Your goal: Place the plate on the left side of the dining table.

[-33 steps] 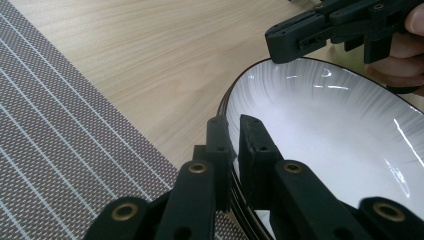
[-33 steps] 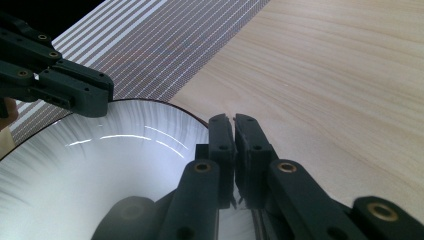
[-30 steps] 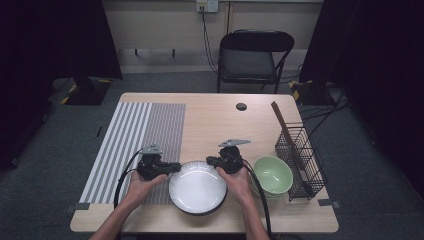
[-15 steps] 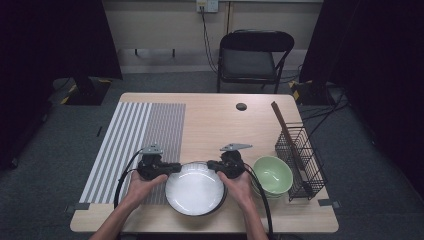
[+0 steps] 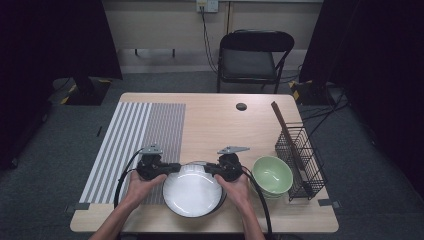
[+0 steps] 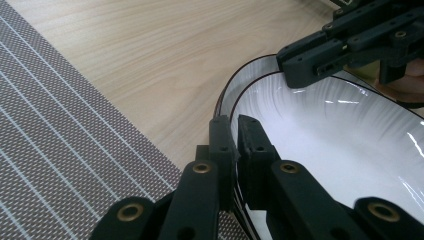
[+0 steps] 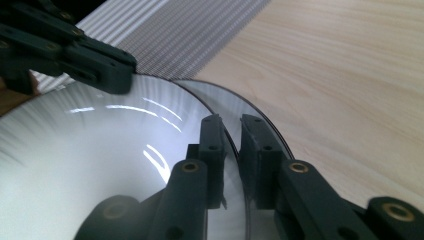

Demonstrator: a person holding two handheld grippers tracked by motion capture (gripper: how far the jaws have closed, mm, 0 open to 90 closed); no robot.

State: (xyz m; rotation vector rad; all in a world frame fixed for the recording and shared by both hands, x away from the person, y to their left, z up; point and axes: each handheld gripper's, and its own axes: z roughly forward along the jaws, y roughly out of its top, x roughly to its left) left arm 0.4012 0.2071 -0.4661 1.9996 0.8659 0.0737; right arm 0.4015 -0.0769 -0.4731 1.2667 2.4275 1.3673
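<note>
I have the white plate [image 5: 192, 189] near the front edge of the table [image 5: 215, 125], held between both claws. My left gripper [image 6: 235, 125] is clamped narrow on the plate's left rim, one jaw outside and one inside the dark edge line. My right gripper [image 7: 231, 125] sits astride the right rim; its jaws have just been opening a little, and a thin gap shows beside the rim, so I cannot tell whether the pads press on it. In the right gripper view the rim looks doubled, as if a second plate lay beneath, but I cannot be sure.

Just beside my right hand [image 5: 235, 187] stands a pale green bowl [image 5: 271, 175], close to the plate but not touching it. Right of the bowl is a black wire rack [image 5: 300, 155] with a brown stick [image 5: 285, 125] leaning out of it. A striped grey placemat [image 5: 132, 140] covers the table's left part, and the plate's left edge lies just over its corner. A small dark round object [image 5: 241, 106] rests near the far edge.

The table is light wood. Behind it stands a black folding chair [image 5: 250, 60] on grey carpet, with dark curtains [image 5: 380, 65] at both sides and cables hanging from a wall socket [image 5: 207, 5].
</note>
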